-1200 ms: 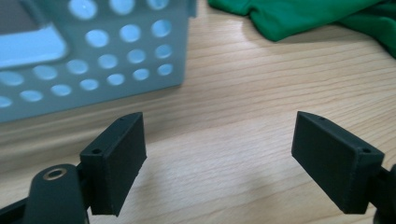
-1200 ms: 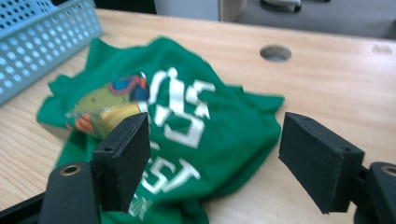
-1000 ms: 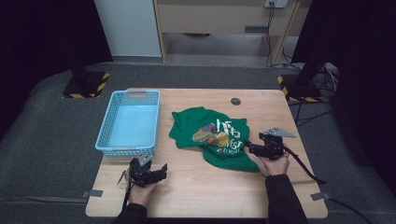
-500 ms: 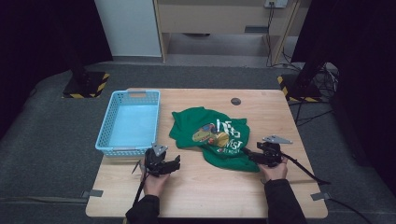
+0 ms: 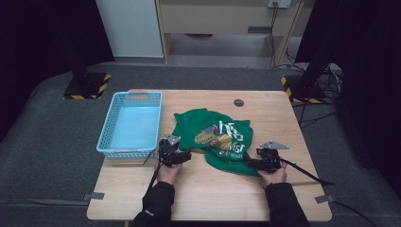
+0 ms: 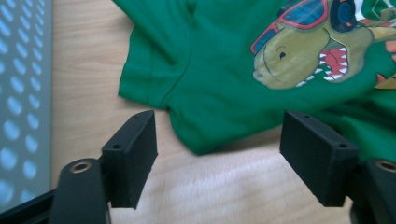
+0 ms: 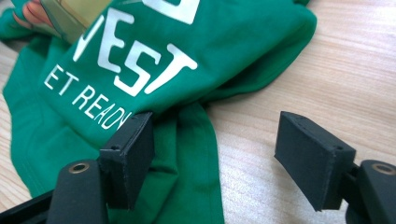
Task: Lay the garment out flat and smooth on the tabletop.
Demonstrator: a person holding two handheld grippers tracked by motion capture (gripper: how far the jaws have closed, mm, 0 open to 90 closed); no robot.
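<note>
A green T-shirt (image 5: 215, 139) with a dinosaur print lies crumpled in the middle of the wooden surface (image 5: 203, 198), just right of a blue basket (image 5: 130, 124) that sits at the left of the high view.

The left tongs (image 5: 186, 155) rest low at the shirt's lower left edge. In the left gripper view the jaws stand apart, and have just been closing a little. A rounded fold of the shirt's hem (image 6: 205, 140) reaches down into the gap between them, near the left jaw but not pressed by either pad; bare wood shows under the right jaw.

The right tongs (image 5: 249, 162) sit at the shirt's lower right corner in the high view. In the right gripper view the jaws are also apart. The left jaw lies over green cloth just below the white lettering (image 7: 135, 60), and a strip of shirt runs down the frame beside it, while the right jaw hangs over bare wood, well clear of the fabric. Nothing is clamped.
</note>
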